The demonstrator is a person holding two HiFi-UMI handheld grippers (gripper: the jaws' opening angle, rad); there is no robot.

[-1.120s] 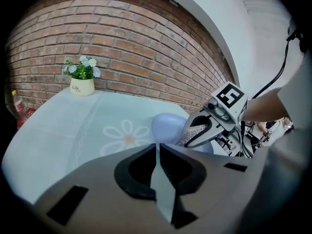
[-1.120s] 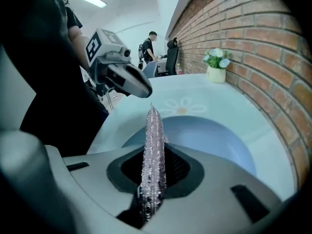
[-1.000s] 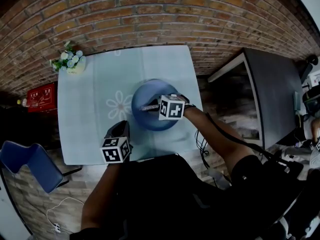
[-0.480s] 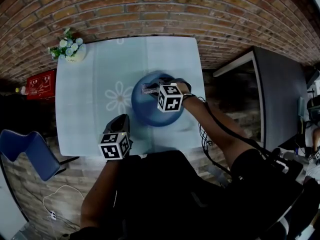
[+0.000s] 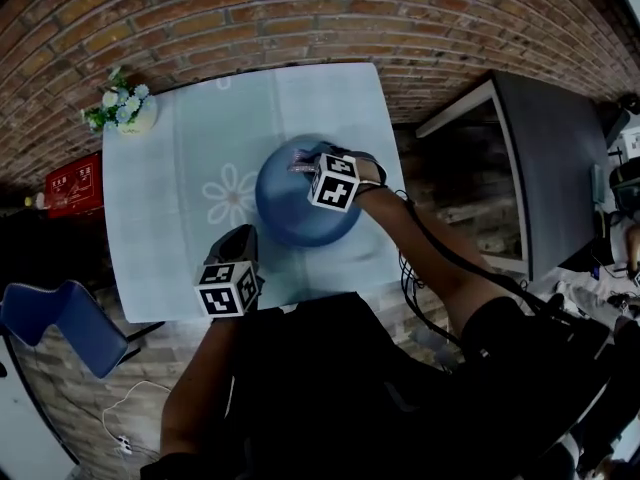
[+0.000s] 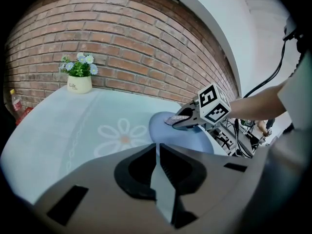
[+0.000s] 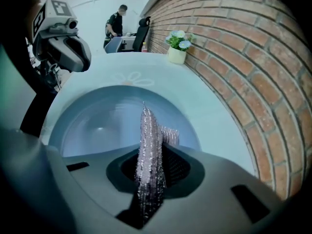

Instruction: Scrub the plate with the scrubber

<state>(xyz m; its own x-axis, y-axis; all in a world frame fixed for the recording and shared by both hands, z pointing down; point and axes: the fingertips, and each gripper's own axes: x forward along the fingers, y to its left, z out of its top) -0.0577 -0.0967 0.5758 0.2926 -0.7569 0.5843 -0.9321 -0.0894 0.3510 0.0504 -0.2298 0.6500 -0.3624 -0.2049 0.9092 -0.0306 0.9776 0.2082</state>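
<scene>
A round blue plate [image 5: 290,218] lies on the pale table [image 5: 160,208], right of the flower print. My right gripper [image 5: 306,164] is shut on a sparkly silver scrubber [image 5: 300,158], holding it over the plate's far part. In the right gripper view the scrubber [image 7: 148,130] stands upright between the jaws above the plate [image 7: 97,126]. My left gripper [image 5: 238,243] rests near the table's front edge, shut with nothing in it, short of the plate. The left gripper view shows the plate [image 6: 165,133] and the scrubber [image 6: 178,118] beyond my left gripper [image 6: 157,152].
A small pot of flowers [image 5: 122,111] stands at the table's far left corner by the brick wall. A red box [image 5: 70,188] and a blue chair [image 5: 60,318] are left of the table, a dark cabinet [image 5: 560,158] to its right. A person [image 7: 116,21] stands far off.
My right gripper has slid the scrubber from the plate's middle toward its far edge. The left gripper has stayed near the front edge.
</scene>
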